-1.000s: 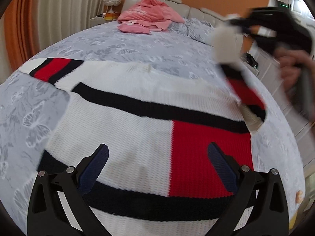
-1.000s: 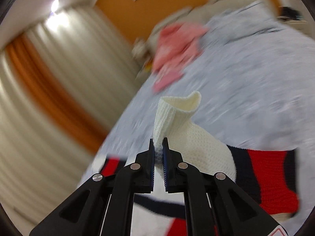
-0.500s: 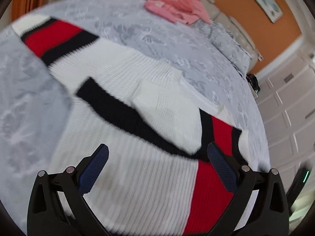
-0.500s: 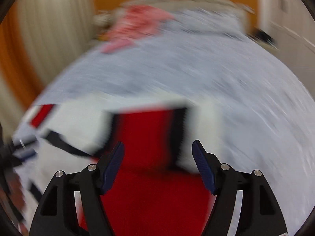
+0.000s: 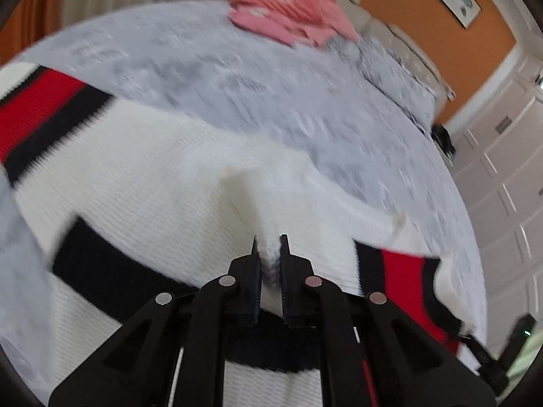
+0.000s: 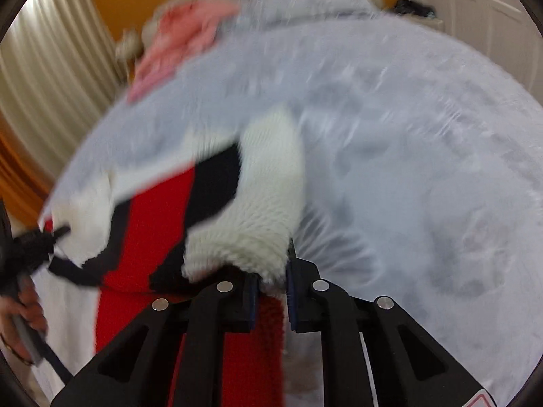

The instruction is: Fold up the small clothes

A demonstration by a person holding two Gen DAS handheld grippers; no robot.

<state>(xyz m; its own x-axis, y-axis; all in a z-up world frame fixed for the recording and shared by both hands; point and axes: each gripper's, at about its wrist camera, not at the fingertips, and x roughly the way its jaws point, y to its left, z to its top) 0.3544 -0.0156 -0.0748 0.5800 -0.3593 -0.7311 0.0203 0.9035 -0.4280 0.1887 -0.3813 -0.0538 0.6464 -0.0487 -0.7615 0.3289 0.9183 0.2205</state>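
Left claw [image 5: 268, 254] pinches a white fold of the sweater [image 5: 142, 176] at lower centre; right claw [image 6: 273, 271] clamps its white cuff on the bed [image 6: 407, 135]

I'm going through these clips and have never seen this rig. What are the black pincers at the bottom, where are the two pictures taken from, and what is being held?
There is no robot. A person holds a two-finger gripper in each hand, and a fisheye camera on each looks forward along its fingers. One picture is from the left gripper, the other from the right gripper. Both are closed on a white, red and black knitted sweater lying on a bed with a grey cover: the left pinches white fabric near the middle, the right grips a sleeve cuff. Pink clothes sit near the headboard. Both pictures are blurred.
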